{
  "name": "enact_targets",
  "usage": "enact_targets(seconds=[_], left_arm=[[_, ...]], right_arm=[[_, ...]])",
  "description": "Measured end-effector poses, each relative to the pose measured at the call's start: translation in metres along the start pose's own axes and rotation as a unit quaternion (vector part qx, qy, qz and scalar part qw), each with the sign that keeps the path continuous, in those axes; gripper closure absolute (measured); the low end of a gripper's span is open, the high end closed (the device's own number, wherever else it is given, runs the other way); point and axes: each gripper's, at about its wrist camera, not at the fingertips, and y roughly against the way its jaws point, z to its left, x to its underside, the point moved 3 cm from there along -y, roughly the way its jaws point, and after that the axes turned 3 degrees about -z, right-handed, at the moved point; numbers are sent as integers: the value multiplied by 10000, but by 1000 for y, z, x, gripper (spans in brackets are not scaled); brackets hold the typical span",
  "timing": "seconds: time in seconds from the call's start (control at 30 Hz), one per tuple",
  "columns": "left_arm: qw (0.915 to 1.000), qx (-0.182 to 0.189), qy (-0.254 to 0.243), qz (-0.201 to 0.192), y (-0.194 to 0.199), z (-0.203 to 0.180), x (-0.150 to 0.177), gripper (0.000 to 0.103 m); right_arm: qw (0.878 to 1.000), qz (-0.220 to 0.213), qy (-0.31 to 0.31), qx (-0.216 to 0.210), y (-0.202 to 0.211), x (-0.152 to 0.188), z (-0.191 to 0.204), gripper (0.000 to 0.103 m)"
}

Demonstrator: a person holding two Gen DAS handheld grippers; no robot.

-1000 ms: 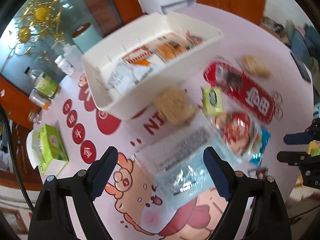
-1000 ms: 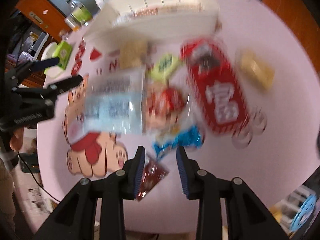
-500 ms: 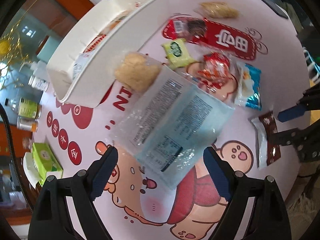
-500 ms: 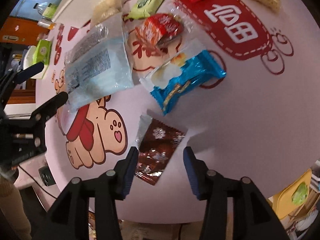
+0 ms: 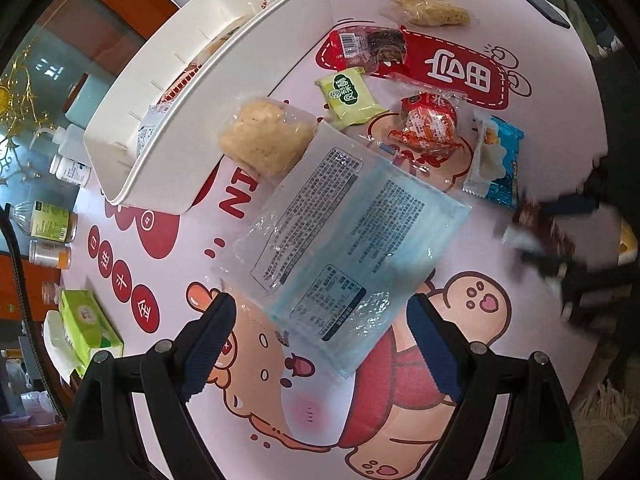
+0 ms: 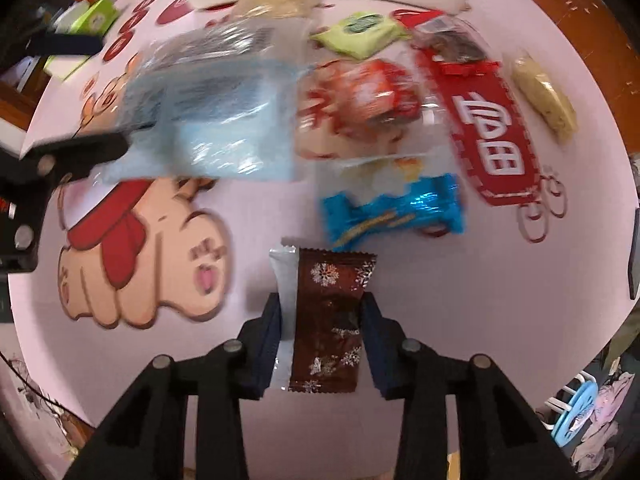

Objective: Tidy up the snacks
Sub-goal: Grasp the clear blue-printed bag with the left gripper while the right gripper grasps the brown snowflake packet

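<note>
My left gripper is open, pointing down over the near corner of a large clear-and-blue snack bag that lies flat on the pink table cover. My right gripper points straight down with its jaws closing. A brown snowflake-printed packet stands between the pads, which touch its two long edges. The left wrist view shows this same pair blurred at the right, packet included. The white storage bin holds several snacks at the far left.
Loose snacks lie beyond the big bag: a rice cracker, a green packet, a red-orange one, a blue one. Bottles and a green tissue box line the left edge.
The right gripper came down over the brown packet and its jaws narrowed onto it. The left gripper sank and rolled toward the big bag, then held still.
</note>
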Motion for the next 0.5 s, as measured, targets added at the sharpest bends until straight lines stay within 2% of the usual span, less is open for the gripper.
enact_targets(seconds=[0.17,0.43,0.5], left_arm=[[10000,41,-77,45,-9,2,-7,17],[9987,100,-399,285,-36,0,-24,17],[9983,272,-405,311,-41,0,-28,15]], right_arm=[[9984,-120,-559,9,-4,-11,-48,65],[9954,-159,-921,-200,-9,-22,-76,65],[9951,-165,-945,-230,-10,-27,-87,65]])
